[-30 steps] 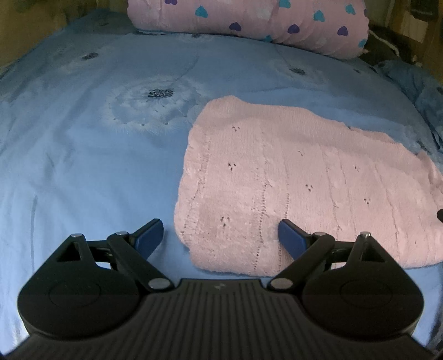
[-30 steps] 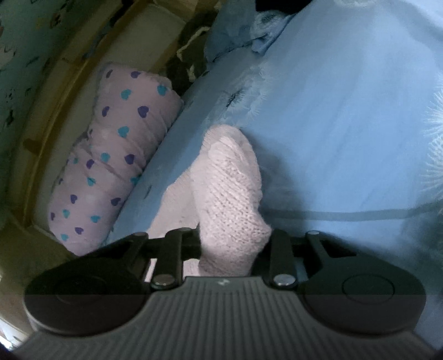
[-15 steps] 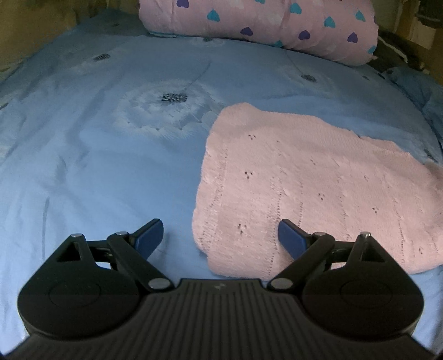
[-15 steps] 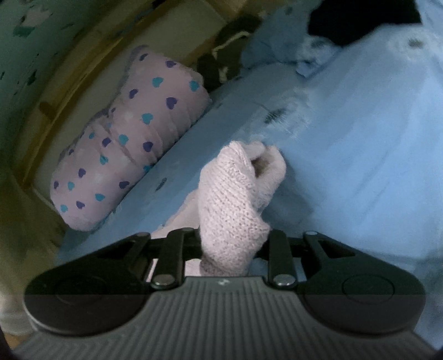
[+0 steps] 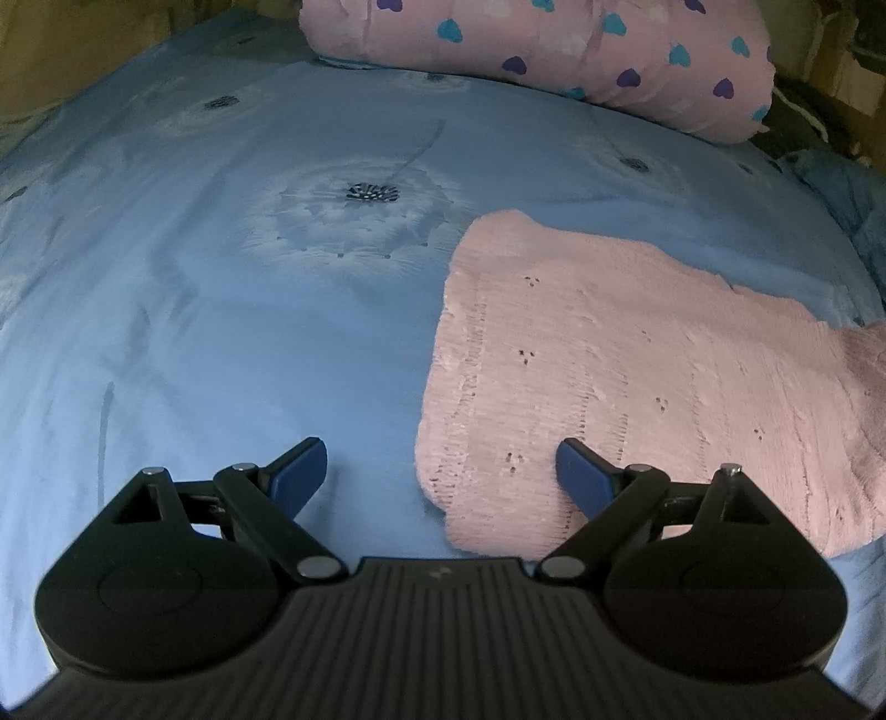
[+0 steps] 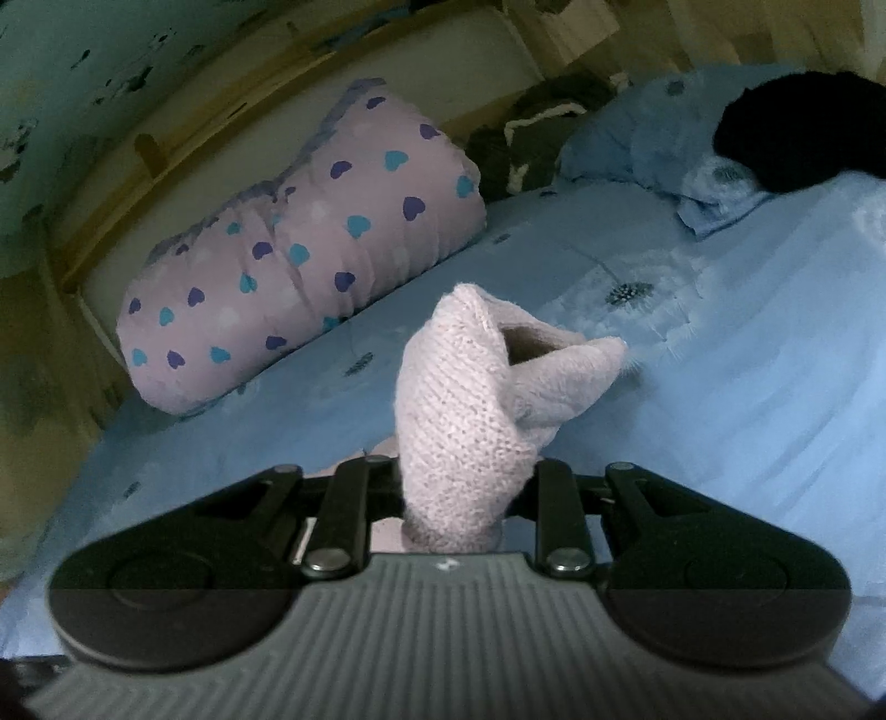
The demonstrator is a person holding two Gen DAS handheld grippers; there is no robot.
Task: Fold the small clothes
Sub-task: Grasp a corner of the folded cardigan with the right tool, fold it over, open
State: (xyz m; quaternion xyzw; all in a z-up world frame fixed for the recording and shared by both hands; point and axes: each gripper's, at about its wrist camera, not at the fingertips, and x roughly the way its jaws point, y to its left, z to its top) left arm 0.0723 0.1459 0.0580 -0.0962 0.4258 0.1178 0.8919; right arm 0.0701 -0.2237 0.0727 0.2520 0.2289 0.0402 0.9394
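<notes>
A pink knitted garment (image 5: pixel 637 365) lies mostly flat on the blue bedsheet (image 5: pixel 221 310), right of centre in the left wrist view. My left gripper (image 5: pixel 440 471) is open and empty; its right finger (image 5: pixel 581 476) is over the garment's near left corner, its left finger over bare sheet. My right gripper (image 6: pixel 462 498) is shut on a bunched end of the same pink garment (image 6: pixel 470 410), which stands up between the fingers and hides the tips.
A pink rolled quilt with blue and purple hearts (image 5: pixel 554 50) lies along the back of the bed, also in the right wrist view (image 6: pixel 299 249). Crumpled blue fabric (image 6: pixel 637 144) and a black item (image 6: pixel 803 127) lie at the far right. A wooden bed frame (image 6: pixel 177 138) is behind.
My right gripper has lifted and turned with the pink garment's end in it. My left gripper has shifted left, so the garment sits further right in its view.
</notes>
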